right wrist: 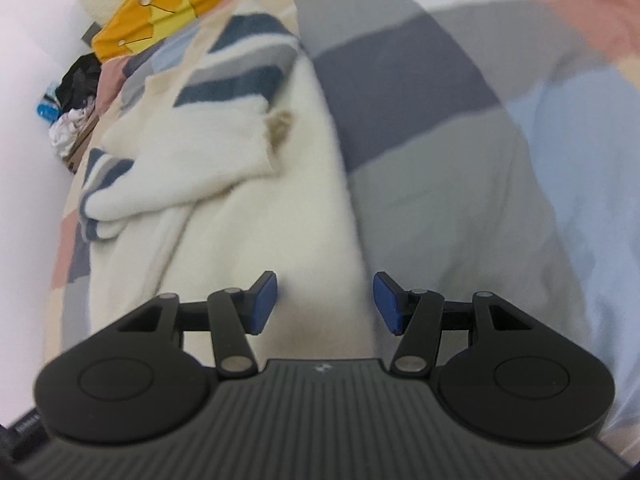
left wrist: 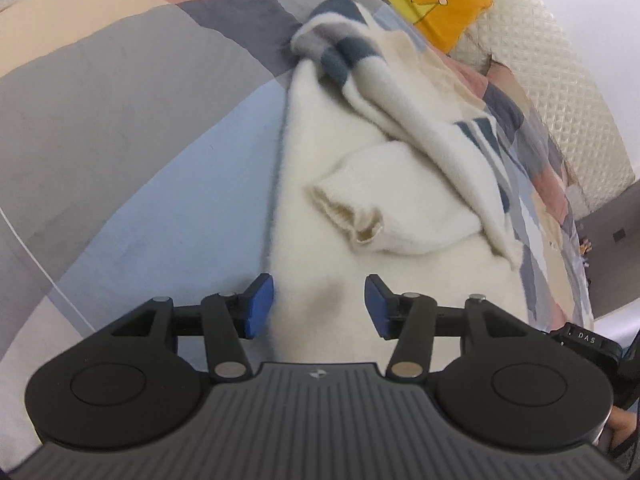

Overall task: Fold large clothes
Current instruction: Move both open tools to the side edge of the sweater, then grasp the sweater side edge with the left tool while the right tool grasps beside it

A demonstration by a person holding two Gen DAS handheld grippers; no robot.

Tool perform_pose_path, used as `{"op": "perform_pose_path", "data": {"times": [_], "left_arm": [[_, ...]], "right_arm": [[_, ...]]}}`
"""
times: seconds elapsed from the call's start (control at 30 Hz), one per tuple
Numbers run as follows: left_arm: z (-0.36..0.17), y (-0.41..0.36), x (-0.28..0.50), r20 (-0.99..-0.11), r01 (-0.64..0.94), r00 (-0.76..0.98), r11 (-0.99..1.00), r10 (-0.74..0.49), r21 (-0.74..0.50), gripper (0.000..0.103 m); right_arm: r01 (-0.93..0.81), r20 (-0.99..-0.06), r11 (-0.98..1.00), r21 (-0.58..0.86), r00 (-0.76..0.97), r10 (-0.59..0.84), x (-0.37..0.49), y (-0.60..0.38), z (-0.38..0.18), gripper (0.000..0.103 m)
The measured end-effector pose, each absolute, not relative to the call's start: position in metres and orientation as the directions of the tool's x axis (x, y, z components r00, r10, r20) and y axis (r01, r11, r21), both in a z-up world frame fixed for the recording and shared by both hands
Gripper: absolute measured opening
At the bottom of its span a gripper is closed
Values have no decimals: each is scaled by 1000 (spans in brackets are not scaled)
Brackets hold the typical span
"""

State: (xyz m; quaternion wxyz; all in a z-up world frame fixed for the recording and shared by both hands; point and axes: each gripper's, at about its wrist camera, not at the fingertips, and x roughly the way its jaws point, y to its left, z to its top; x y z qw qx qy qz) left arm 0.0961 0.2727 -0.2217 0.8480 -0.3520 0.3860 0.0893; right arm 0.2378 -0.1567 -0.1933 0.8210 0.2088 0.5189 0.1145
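Lying under both grippers' parted fingers (left wrist: 262,306) (right wrist: 384,304), cream sweater (left wrist: 320,168) (right wrist: 240,208).

"DAS" on a black device (left wrist: 586,340), bottom right.

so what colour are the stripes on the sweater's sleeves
Dark blue and grey bands on the cream sweater, at the sleeve ends; clearest in the right wrist view.

Bare bedspread (left wrist: 140,184) beside sweater (left wrist: 320,248)
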Motion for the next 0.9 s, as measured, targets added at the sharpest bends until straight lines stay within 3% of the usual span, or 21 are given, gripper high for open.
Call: {"op": "perform_pose_path", "data": {"times": [0.43,0.53,0.73,0.77,0.9], "left_arm": [[-241,240,115,-805,-366,577,837,-139,-407,57],[-244,237,114,-809,-361,565,835,-159,-416,57],[-245,227,116,-825,-333,546,865,-147,-375,57],[-245,227,117,-824,-334,548,866,-143,-372,54],[-243,241,109,-788,-362,591,815,-175,-452,21]], "right_arm": [[86,-796,823,562,325,510,219,-153,-211,56],[94,-784,799,595,288,550,210,-152,-213,52],[59,-791,824,564,324,518,197,-147,-205,25],[59,-784,821,567,343,517,196,-149,-202,22],[30,-741,811,585,426,519,190,-155,-187,20]]}}
